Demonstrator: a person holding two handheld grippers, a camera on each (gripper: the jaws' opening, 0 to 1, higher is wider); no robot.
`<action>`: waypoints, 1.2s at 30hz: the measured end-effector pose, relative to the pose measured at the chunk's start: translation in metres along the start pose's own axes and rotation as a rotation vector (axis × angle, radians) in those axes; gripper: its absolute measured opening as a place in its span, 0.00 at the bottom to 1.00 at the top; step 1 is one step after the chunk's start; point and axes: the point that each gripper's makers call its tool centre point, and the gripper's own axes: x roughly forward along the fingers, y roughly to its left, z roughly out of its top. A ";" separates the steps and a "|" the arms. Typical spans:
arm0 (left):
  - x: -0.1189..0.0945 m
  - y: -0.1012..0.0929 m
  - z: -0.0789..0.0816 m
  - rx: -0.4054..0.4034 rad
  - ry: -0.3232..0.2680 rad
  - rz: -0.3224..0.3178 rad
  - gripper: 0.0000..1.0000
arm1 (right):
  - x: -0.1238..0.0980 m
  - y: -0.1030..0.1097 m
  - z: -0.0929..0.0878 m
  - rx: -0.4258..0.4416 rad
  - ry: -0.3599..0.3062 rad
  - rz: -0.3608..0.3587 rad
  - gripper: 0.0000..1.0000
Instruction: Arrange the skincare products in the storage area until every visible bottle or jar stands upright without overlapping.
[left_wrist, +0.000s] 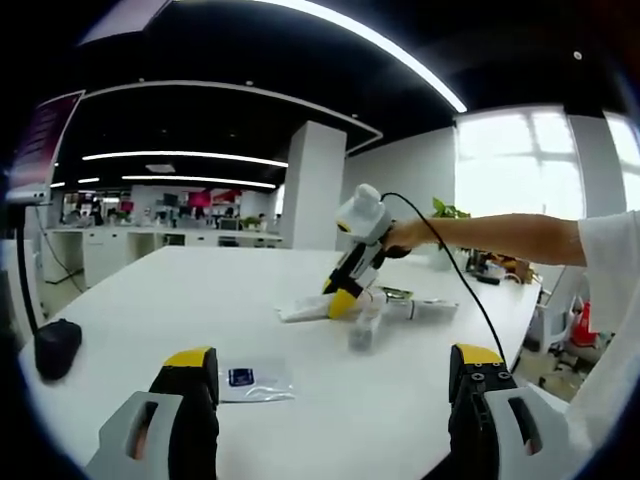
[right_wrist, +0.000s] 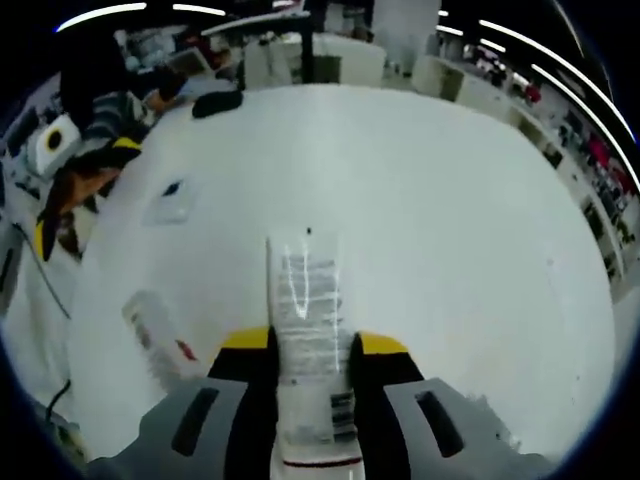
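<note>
Right gripper (right_wrist: 312, 352): yellow-tipped jaws drawn in against the two sides of a white tube (right_wrist: 305, 300), which lies flat on the white table (right_wrist: 450, 220) and runs out ahead between them. In the left gripper view the same tool (left_wrist: 342, 300) shows tipped nose-down over the small cluster of products mid-table, a bare forearm behind it and a black cable trailing off.

Left gripper (left_wrist: 335, 385): jaws spread wide, nothing between them, held back near the table's near edge. A flat clear sachet (left_wrist: 252, 380) with a dark blue label lies just ahead of its left jaw.

Step in hand, as I read it: the pickup of a lying tube, to be stood upright. Grip looks taken or nearly so; lift not yet begun. Next move calls for a firm hold, a lift clear of the table, then a turn to set it on its cap end. Soft tube, so likely to bend or topple.

The tube: white, flattened, crimped far end, fine grey print and a bright streak of glare down its face.

Beside it, left: a second small product (right_wrist: 155, 325) lying on its side, white with a red mark. More pieces lie in the cluster (left_wrist: 395, 308), too blurred to sort.
</note>
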 end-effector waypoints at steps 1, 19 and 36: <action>0.000 -0.001 0.000 -0.001 0.000 -0.001 0.99 | -0.001 -0.001 -0.001 0.005 -0.002 -0.010 0.23; 0.007 0.002 0.016 0.032 -0.004 0.025 0.98 | -0.062 -0.029 0.041 0.097 -0.465 -0.218 0.24; 0.039 0.018 0.057 0.084 -0.031 0.037 0.98 | -0.135 -0.041 0.068 0.248 -0.986 -0.430 0.26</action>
